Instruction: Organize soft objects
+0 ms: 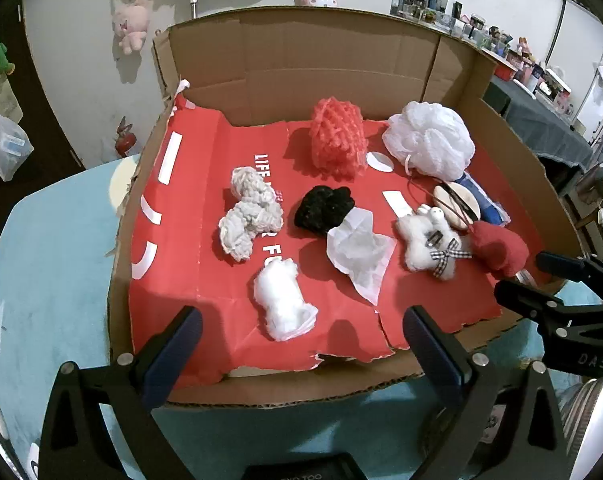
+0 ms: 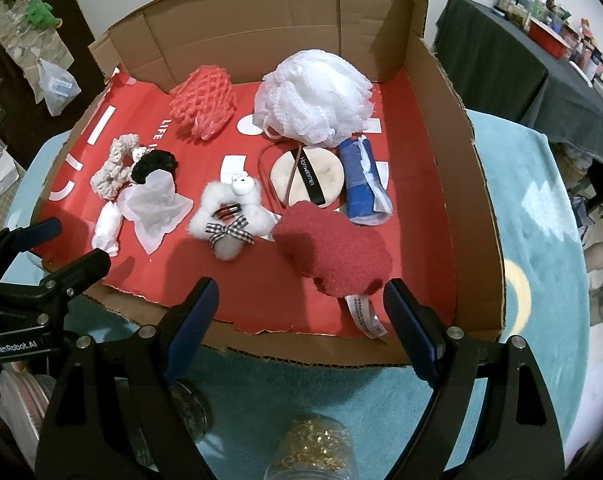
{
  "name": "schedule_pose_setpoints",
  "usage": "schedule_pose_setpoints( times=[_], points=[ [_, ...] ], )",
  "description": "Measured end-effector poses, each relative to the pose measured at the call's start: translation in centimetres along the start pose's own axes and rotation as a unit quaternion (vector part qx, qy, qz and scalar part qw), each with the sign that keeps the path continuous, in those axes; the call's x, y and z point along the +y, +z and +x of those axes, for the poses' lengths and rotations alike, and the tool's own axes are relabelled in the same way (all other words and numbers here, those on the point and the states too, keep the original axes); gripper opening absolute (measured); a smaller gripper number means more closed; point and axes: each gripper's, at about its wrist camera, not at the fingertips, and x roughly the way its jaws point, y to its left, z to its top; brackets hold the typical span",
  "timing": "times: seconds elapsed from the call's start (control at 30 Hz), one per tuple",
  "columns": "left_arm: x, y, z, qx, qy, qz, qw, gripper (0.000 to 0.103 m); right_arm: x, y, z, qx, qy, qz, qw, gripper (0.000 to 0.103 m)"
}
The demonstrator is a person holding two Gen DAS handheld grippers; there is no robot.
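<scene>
Soft objects lay spread over the red liner (image 1: 173,240) of an open cardboard box (image 2: 453,184) on a teal cloth (image 2: 541,208). Along the box's far wall sat a coral mesh puff (image 1: 336,136) and a white bath pouf (image 2: 313,96). Toward the right wall lay a round powder puff (image 2: 307,178) beside a rolled blue cloth (image 2: 363,184). A red fuzzy pad (image 2: 335,258) rested near the front right edge, a white fluffy toy (image 2: 227,216) with a checked bow just left of it. Toward the left lay a white tissue (image 1: 359,250), a black scrunchie (image 1: 323,208), a cream knitted scrunchie (image 1: 251,214) and a cotton wad (image 1: 283,300). The left gripper (image 1: 301,320) hovered at the front edge, fingers apart, empty. The right gripper (image 2: 299,296) likewise stood spread, just short of the red pad.
</scene>
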Motion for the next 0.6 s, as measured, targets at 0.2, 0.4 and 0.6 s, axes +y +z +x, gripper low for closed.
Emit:
schedule_pose_setpoints(
  times=[0.2, 0.4, 0.6],
  points=[
    [0.04, -0.02, 0.00, 0.001, -0.002, -0.002, 1.0000, 0.102, 0.08, -0.07, -0.08, -0.001, 0.000, -0.001, 1.000, 0.084],
    [0.08, 0.03, 0.03, 0.001, -0.001, -0.002, 1.0000, 0.102, 0.05, -0.05, -0.02, -0.001, 0.000, -0.003, 1.000, 0.084],
    [0.10, 0.05, 0.04, 0.001, -0.001, -0.002, 1.0000, 0.102, 0.04, -0.12, -0.02, -0.002, 0.000, -0.002, 1.000, 0.084]
  ],
)
